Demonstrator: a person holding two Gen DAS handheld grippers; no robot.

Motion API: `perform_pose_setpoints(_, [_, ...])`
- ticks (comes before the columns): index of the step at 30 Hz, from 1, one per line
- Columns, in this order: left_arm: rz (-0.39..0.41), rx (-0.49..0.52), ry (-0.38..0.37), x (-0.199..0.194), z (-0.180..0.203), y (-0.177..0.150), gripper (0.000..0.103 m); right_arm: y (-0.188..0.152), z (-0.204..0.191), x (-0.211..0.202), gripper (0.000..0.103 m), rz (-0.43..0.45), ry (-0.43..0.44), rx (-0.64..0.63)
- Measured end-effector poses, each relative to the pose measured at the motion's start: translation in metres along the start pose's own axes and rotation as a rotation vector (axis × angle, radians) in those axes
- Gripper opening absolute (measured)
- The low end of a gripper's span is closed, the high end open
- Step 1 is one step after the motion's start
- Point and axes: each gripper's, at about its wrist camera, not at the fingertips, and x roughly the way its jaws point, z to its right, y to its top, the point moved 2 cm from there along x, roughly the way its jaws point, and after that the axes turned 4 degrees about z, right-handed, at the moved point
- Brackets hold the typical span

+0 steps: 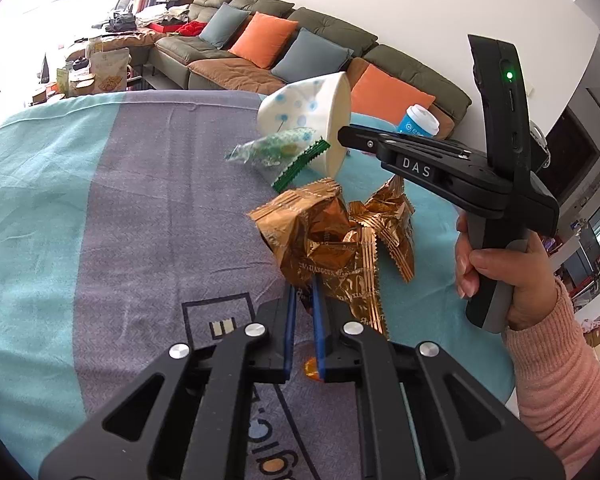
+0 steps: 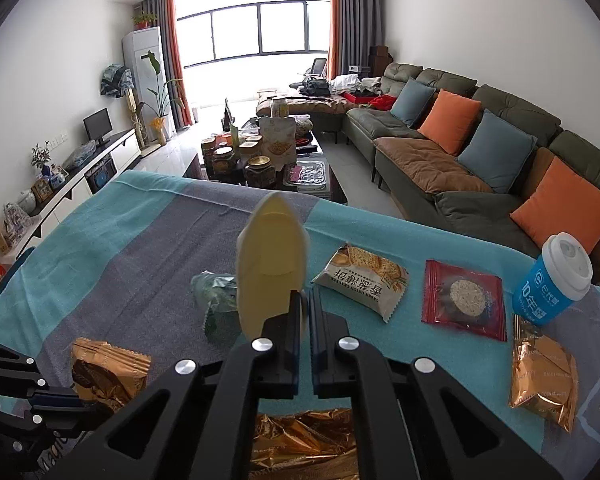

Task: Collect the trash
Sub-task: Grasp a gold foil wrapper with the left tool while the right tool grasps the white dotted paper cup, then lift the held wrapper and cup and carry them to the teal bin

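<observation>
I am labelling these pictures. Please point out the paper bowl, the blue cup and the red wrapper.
paper bowl (image 1: 300, 108), left wrist view, on its dotted outer wall.
blue cup (image 2: 540, 292), right wrist view, on its blue side.
red wrapper (image 2: 465, 300), right wrist view, on its middle.

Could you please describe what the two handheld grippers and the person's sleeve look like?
Both are black linkage frames with silver rivets and blue-edged fingers. The right gripper carries white "DAS" lettering, a grey-and-black handle and a green light. The left gripper matches. The sleeve is pink ribbed knit.
</observation>
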Motion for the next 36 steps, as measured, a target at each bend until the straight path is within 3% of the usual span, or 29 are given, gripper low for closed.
perform_pose_setpoints(9, [0.067,0.007,0.006,-0.024,-0.004,0.002,0.001,0.0,0.005,-0.018,0.002,0.042,0.014,0.041])
perform_pose_setpoints(26, [0.17,-0.051,0.046,-0.081,-0.034,-0.006,0.001,-0.004,0.009,-0.063,0.002,0.118,0.07,0.133])
perform_pose_setpoints(36, [0.191,-0.089,0.09,-0.099,-0.055,-0.015,0.001,-0.01,0.009,-0.057,0.006,0.068,-0.016,0.103])
